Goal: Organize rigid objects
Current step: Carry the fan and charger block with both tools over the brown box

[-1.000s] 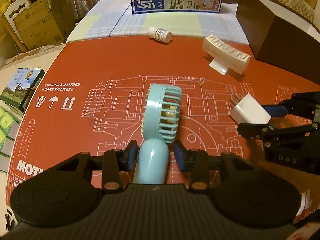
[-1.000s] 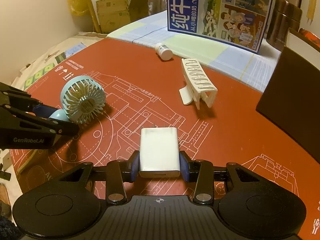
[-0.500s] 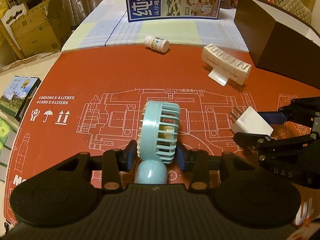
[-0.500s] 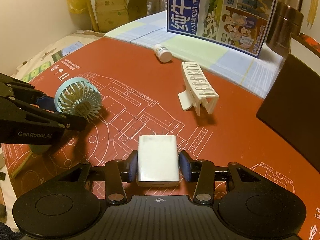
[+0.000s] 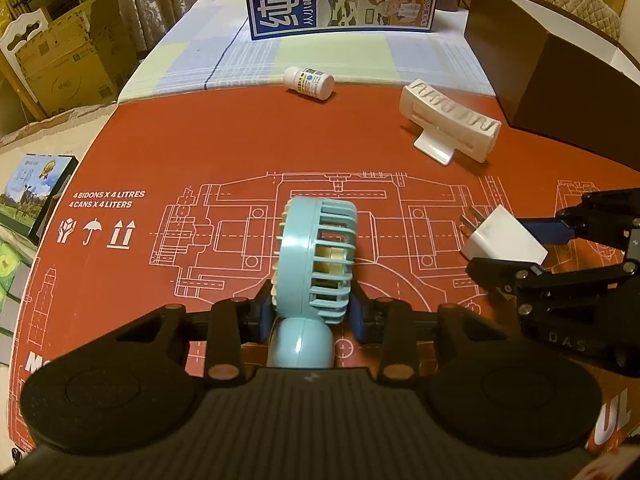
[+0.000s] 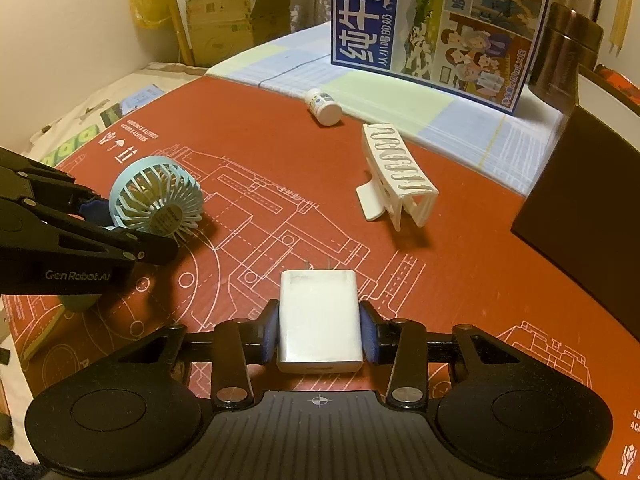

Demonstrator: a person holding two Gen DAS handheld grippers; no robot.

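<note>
Left claw (image 5: 312, 312) was clenched on the fan (image 5: 318, 264), pads pinching the cage low down, just above the rounded handle. Fan hung above the red mat (image 5: 240, 148), nearer the camera than the bottle (image 5: 309, 82), head edge-on to the left wrist view.

Right claw (image 6: 319, 332) was clamped on the charger (image 6: 319, 320), one pad on each long flat side, prongs pointing away toward the clip (image 6: 394, 184). Charger was off the mat too, to the right of the fan.

Handling, as judged:
- Fan: light, hollow plastic. Cage ribs are thin and would flex or crack under a hard squeeze. Handle looked the sounder hold, smooth and round though, so liable to roll between the pads.
- Charger: dense for its size, stiff, glossy shell. Flat sides suited the pads well; slick finish could slip if tilted.
- Clip: white, rigid, lay on the mat beyond the charger, near the dark box (image 5: 560, 80). Open frame and teeth, so best taken across the solid spine.
- Bottle: lay on its side at the mat's far edge, before the milk carton (image 6: 436, 24). Would roll; grip across the body.
</note>
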